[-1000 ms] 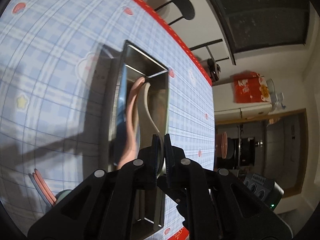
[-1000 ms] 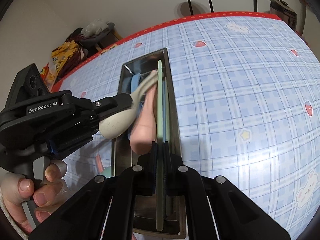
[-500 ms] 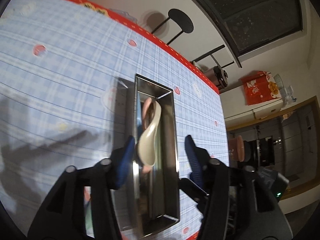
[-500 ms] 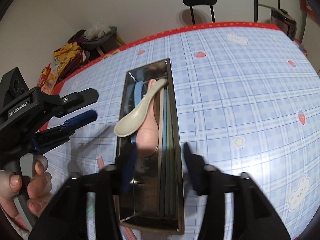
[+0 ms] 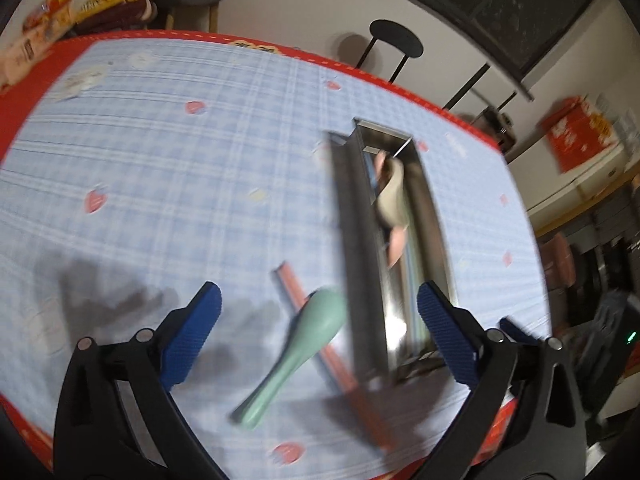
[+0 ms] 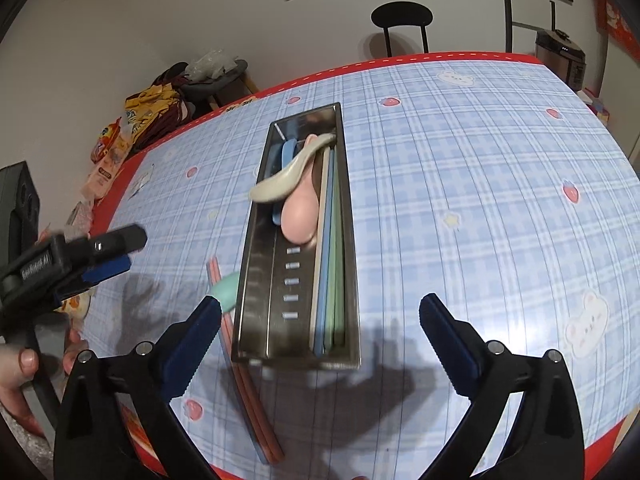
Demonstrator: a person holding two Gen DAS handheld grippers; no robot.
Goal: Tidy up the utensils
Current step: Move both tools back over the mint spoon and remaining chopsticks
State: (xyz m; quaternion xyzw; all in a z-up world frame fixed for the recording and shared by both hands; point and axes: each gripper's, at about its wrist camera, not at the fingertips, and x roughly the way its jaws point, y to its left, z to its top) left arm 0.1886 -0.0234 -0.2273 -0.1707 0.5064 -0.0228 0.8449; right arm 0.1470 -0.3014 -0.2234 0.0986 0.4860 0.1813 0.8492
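A long steel tray [image 6: 352,264] lies on the blue checked tablecloth. In it are a beige spoon [image 6: 280,184], a pink spoon [image 6: 300,212], a blue spoon [image 6: 289,152] and blue and green chopsticks [image 6: 330,280]. Left of the tray lie a green spoon [image 5: 304,340] and red chopsticks [image 6: 248,392], partly under it. My right gripper [image 6: 320,344] is open and empty above the tray's near end. My left gripper [image 5: 318,340] is open and empty above the green spoon; it also shows in the right wrist view [image 6: 104,256]. The tray shows blurred in the left wrist view [image 5: 360,280].
The table's red edge [image 6: 400,60] runs along the far side. A black stool [image 6: 402,18] stands behind it. Snack bags [image 6: 144,112] sit off the far left corner. A rice cooker [image 6: 560,56] stands at the far right.
Both grippers opened. The left one let the beige spoon go into the tray and swung left over the green spoon. The right one released the green chopstick and pulled back.
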